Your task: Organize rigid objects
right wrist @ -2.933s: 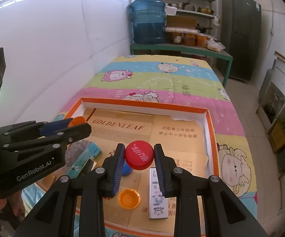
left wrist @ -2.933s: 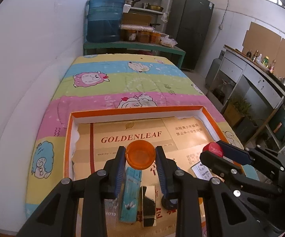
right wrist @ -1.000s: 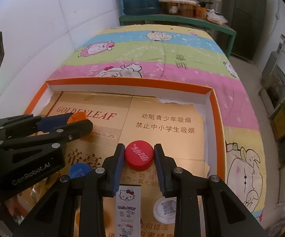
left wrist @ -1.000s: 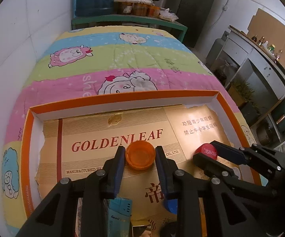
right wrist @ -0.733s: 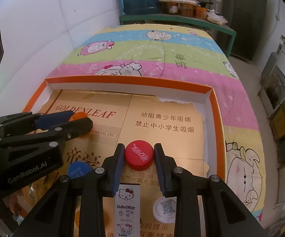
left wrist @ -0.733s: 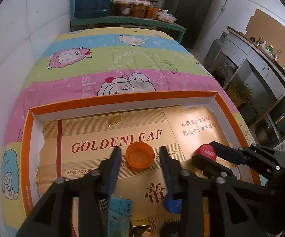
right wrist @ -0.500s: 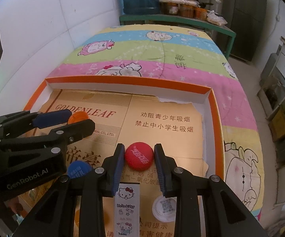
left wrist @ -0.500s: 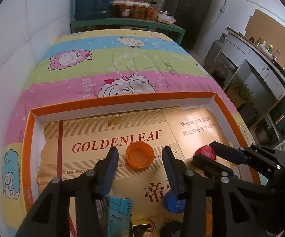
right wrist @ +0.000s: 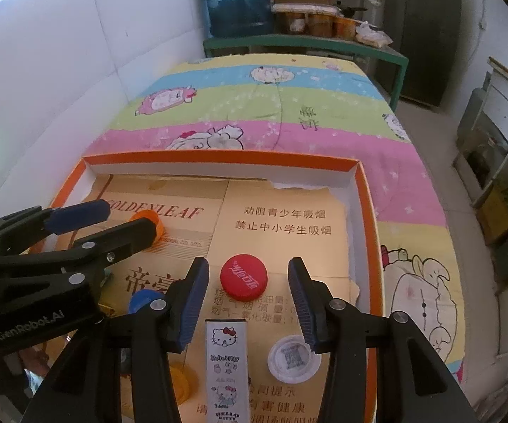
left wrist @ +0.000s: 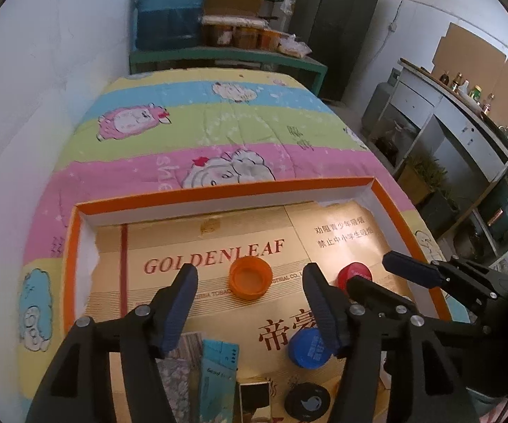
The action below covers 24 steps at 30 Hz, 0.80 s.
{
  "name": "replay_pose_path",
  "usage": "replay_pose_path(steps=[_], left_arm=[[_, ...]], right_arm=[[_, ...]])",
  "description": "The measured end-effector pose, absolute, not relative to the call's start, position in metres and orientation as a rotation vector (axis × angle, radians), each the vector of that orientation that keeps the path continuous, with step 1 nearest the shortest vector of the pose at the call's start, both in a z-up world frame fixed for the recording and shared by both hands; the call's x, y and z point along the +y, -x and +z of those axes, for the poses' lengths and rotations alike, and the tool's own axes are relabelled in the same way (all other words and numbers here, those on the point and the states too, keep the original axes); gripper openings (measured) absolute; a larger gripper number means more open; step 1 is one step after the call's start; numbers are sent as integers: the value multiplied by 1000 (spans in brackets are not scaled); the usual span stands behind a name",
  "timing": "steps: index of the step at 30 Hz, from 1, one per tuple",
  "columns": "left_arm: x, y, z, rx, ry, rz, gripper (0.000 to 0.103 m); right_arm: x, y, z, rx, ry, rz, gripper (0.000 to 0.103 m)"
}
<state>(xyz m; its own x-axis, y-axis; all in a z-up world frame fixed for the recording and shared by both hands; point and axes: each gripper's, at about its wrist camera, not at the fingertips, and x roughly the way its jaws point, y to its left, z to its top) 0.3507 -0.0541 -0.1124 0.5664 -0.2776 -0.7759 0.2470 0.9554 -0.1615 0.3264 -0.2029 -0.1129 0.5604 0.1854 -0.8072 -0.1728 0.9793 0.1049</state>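
The orange-rimmed tray (left wrist: 72, 246) lies on a bed covered by a striped cartoon quilt (left wrist: 218, 127); the tray floor is lined with flattened gold cardboard (left wrist: 218, 246) printed "GOLDENLEAF". At the left, the left claw (left wrist: 250, 280) points down at the cardboard with its jaws opening; both blue pads stand clear of the orange cap (left wrist: 250, 279), which rests open side up on the cardboard between them, touched by neither pad. Near the left claw, at the near edge of the left wrist view, lie a teal packet (left wrist: 218, 370), a blue cap (left wrist: 305, 347) and a black cap (left wrist: 307, 402). To the right of the orange cap, the red cap (right wrist: 243, 276) rests flat on the cardboard, printed top facing up, near the tray's right wall. The right claw (right wrist: 248, 298) brackets the red cap with its jaws opening; a gap shows on each side of the cap, so nothing is gripped. In the right wrist view, a white Hello Kitty box (right wrist: 225, 366) lies lengthwise just near of the red cap, between the claw's fingers, and a white cap (right wrist: 292, 354) lies just to the right of that box, beneath the right finger. Both caps sit well apart from each other inside the tray.
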Motion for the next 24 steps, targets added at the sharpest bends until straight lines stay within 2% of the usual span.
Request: replay_pose_path(steps=[24], left_arm=[[-32,-285,-69,803,35,-254,62]], right_arm=[[-193,-268,-72,841,-25,178,49]])
